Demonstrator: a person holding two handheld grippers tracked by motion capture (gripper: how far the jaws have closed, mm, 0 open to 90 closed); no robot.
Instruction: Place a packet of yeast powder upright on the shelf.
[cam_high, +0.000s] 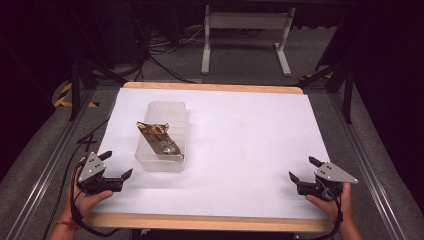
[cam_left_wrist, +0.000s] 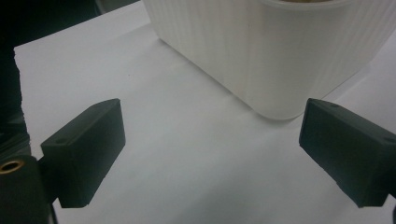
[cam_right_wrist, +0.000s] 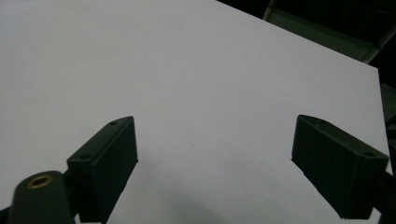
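Observation:
A translucent white plastic tub (cam_high: 162, 135) stands on the left half of the white table sheet (cam_high: 240, 145). A crumpled gold and brown snack wrapper (cam_high: 159, 138) lies across its top. My left gripper (cam_high: 116, 164) rests at the front left, just left of the tub's near end, its jaws wide apart with nothing between them. In the left gripper view the tub's ribbed wall (cam_left_wrist: 261, 51) rises just ahead of my left gripper (cam_left_wrist: 212, 156). My right gripper (cam_high: 302, 168) sits low at the front right, open and empty, over bare sheet; in its own view my right gripper (cam_right_wrist: 217, 170) faces plain white.
The table's wooden edge (cam_high: 200, 222) runs along the front. Metal rails (cam_high: 372, 175) flank both sides. Behind the table stand a white desk frame (cam_high: 245, 30) and loose cables (cam_high: 165, 50) on grey carpet. A person's hands (cam_high: 85, 202) hold both grippers.

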